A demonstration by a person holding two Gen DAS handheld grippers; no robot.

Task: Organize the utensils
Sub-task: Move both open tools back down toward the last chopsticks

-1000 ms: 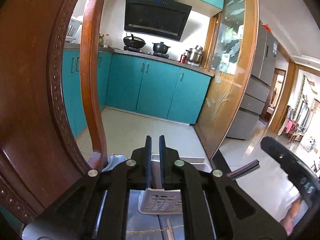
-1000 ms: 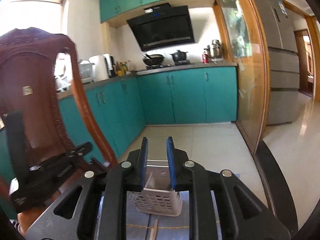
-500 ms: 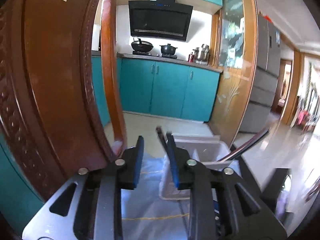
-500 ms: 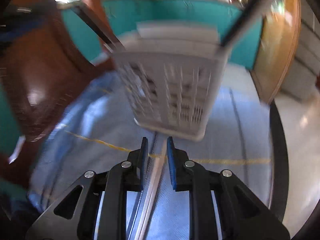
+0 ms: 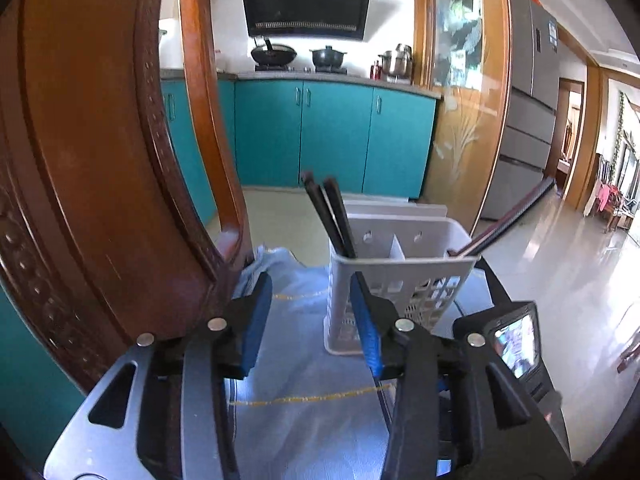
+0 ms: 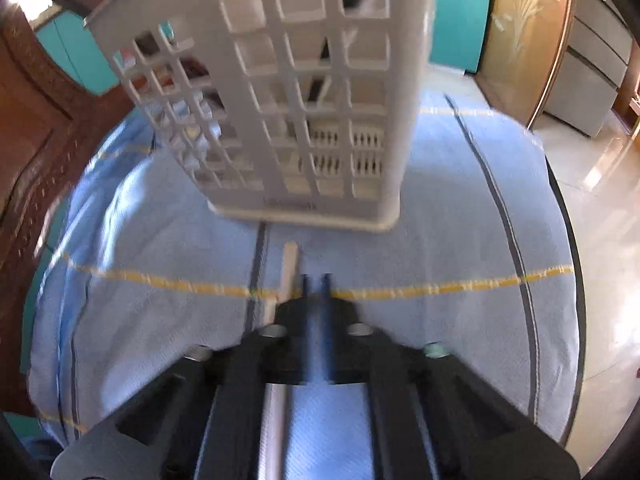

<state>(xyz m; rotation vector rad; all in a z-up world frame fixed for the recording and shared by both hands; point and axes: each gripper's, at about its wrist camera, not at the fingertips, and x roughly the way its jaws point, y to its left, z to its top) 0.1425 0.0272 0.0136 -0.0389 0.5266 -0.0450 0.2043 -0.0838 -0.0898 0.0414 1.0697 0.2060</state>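
Observation:
A white perforated utensil basket (image 5: pixel 400 276) stands on a blue cloth (image 5: pixel 312 376); it also fills the top of the right wrist view (image 6: pixel 304 92). Dark chopsticks (image 5: pixel 328 216) lean in its left compartment, another dark utensil (image 5: pixel 508 220) leans out at its right. My left gripper (image 5: pixel 312 320) is open and empty, just in front of the basket. My right gripper (image 6: pixel 316 280) is low over the cloth with its jaws nearly together, blurred. A pale chopstick (image 6: pixel 284 276) lies on the cloth just left of its fingertips, running back under the gripper.
A carved wooden chair back (image 5: pixel 100 160) stands close on the left, and shows in the right wrist view (image 6: pixel 36 120). The table's dark edge (image 6: pixel 568 240) curves along the right. My right gripper's body (image 5: pixel 512 344) shows at the lower right of the left wrist view.
My left gripper has opened wide and drawn back from the basket, leaving the dark chopsticks in it. My right gripper has dropped to the cloth beside the pale chopstick and its jaws have narrowed.

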